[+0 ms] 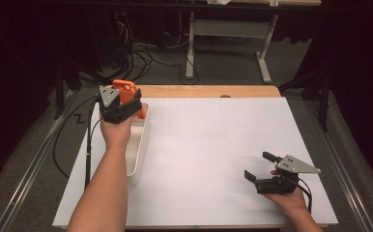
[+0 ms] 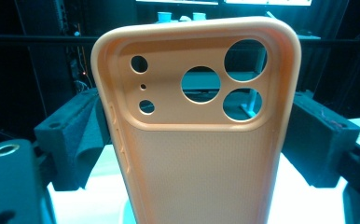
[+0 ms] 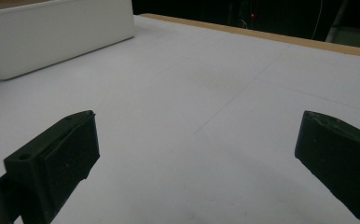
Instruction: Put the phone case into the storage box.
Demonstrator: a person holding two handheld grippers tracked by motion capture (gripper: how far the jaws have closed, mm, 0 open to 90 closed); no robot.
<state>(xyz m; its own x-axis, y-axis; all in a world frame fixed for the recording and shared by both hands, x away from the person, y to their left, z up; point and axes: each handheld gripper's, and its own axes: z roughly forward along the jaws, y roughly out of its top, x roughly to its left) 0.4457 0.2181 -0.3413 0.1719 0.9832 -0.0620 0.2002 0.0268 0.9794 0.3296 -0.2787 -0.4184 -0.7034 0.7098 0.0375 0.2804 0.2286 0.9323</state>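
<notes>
An orange phone case [image 2: 197,140] with round camera cut-outs stands upright between the jaws of my left gripper [image 2: 197,135], which is shut on its two long sides. From above, that left gripper [image 1: 126,99] holds the orange phone case [image 1: 125,88] over the far end of a white bin [image 1: 138,145] at the table's left. My right gripper [image 1: 262,166] rests open low over the white table near the front right, with nothing between its jaws. In the right gripper view, the right gripper [image 3: 197,154] faces bare table, with the white bin [image 3: 57,32] far off.
The white table sheet [image 1: 213,145] ends in a wooden strip [image 1: 208,91] at the far edge. Cables [image 1: 73,140] trail off the table's left side. A desk frame [image 1: 228,43] and more cables stand on the floor beyond.
</notes>
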